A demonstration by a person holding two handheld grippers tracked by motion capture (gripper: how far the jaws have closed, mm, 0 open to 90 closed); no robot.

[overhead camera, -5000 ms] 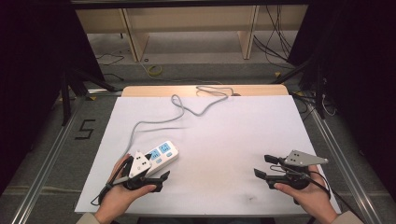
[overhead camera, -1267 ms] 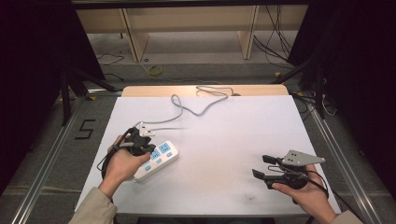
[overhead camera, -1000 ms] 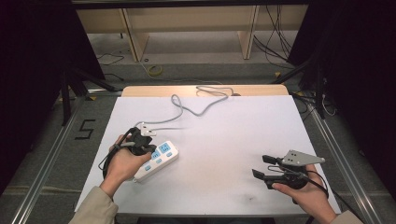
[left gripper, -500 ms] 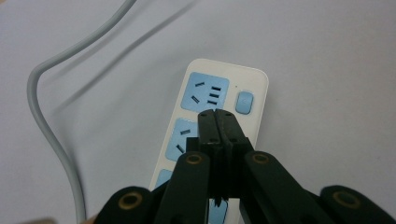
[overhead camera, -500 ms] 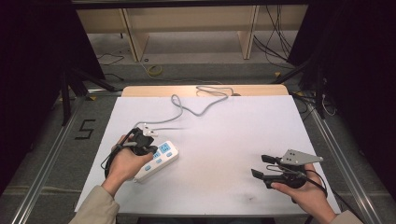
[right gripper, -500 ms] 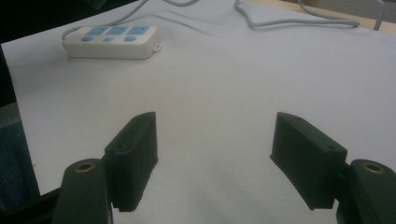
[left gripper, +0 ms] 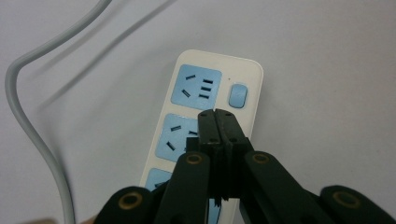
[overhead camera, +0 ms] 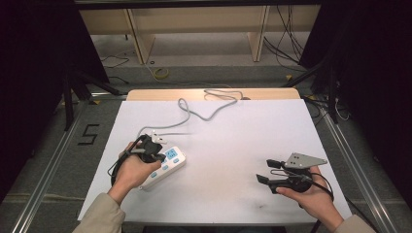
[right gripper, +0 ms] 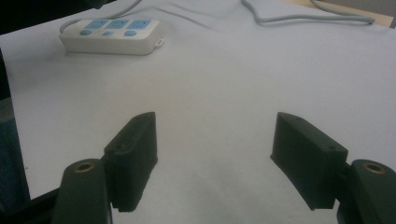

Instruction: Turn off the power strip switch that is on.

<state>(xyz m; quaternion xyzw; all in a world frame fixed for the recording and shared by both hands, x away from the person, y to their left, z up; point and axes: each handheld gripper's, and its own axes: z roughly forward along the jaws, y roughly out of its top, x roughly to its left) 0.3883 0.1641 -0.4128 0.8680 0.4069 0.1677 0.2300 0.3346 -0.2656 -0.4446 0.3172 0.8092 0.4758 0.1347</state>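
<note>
Left claw (left gripper: 218, 122) pressed together, empty, over the white power strip (left gripper: 205, 116) at the table's (overhead camera: 233, 131) left side. Right claw (right gripper: 215, 158) spread wide, empty, low at right. Grey cord (overhead camera: 194, 114) toward the far edge.

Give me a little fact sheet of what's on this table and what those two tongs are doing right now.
surface: white table
main item: white power strip with blue sockets, near the left side
its cable: grey cable snaking to the table's far edge
left tongs: shut, tips over the strip's middle socket; contact unclear
switch: blue button beside the end socket
right tongs: open, holding nothing, over bare table at the right
</note>
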